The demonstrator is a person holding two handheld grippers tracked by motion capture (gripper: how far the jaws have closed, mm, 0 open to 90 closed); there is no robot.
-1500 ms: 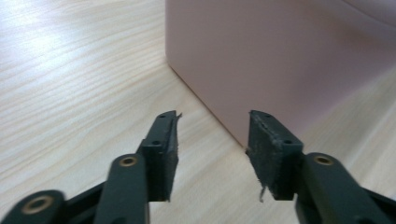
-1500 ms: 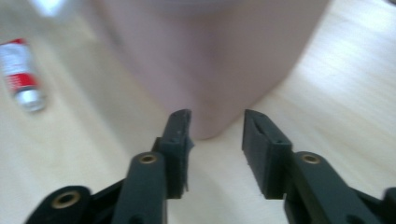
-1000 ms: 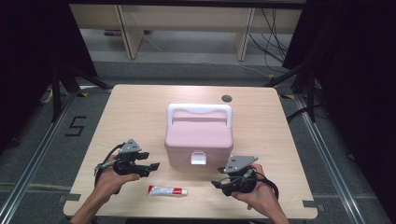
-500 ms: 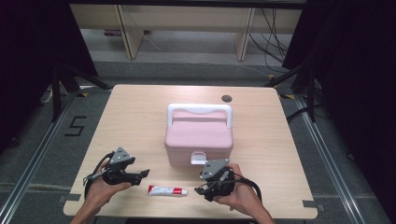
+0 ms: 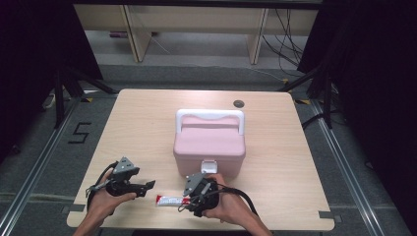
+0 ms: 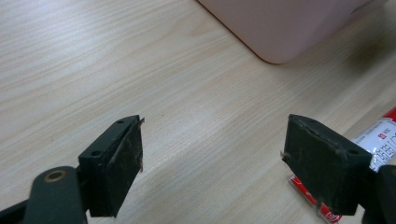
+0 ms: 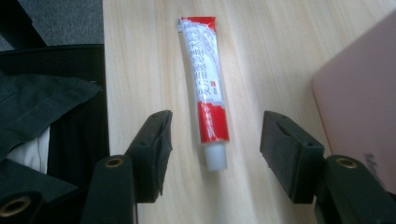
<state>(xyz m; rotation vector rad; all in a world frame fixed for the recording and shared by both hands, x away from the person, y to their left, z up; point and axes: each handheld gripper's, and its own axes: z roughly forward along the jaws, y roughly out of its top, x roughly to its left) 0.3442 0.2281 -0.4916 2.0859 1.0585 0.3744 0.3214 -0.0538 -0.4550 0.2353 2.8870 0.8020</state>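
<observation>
Right tool [image 7: 212, 140] released, jaws straddling tube [image 7: 205, 79] cap end, not pinching. Left tool [image 6: 212, 154] just opened, empty. Tube on desk [image 5: 147, 123]; box [image 5: 209, 140] shut. Grasp, lift left.

The desk [image 5: 137, 128] is showing pale matt wood grain; the tube [image 7: 205, 79] is gleaming glossy; the box [image 5: 209, 142] is looking smooth pink plastic.

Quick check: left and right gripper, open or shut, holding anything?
Left gripper: open, empty, jaws just opening.
Right gripper: open, astride the tube, not gripping it.
</observation>
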